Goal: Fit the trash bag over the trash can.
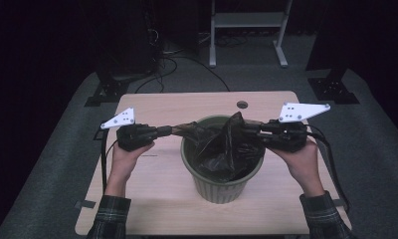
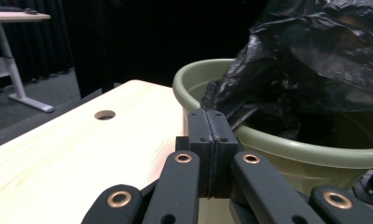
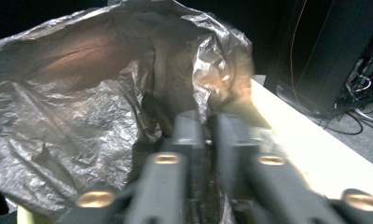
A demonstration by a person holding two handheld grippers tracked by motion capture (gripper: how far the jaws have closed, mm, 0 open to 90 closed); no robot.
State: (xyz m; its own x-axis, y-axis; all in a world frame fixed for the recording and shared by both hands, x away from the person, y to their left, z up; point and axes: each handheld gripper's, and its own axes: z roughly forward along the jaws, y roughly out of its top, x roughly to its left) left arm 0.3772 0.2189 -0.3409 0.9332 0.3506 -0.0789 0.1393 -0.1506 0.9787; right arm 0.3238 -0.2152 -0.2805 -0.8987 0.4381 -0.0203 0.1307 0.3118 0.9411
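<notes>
Your left tool (image 1: 169, 131) is pinched on the black bag's (image 1: 222, 144) left edge, and your right tool (image 1: 247, 130) is pressed together on its right edge. Pull both edges evenly apart and down over the rim of the green bin (image 1: 222, 184), which stands mid-worktop (image 1: 152, 199); the bag sits inside it, stretched between your tools.

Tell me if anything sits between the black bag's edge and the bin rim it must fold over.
Nothing visible does. The black bag hangs in the green bin; the left gripper and right gripper, both shut on the bag, stretch its edges apart above the rim, on the table.
</notes>
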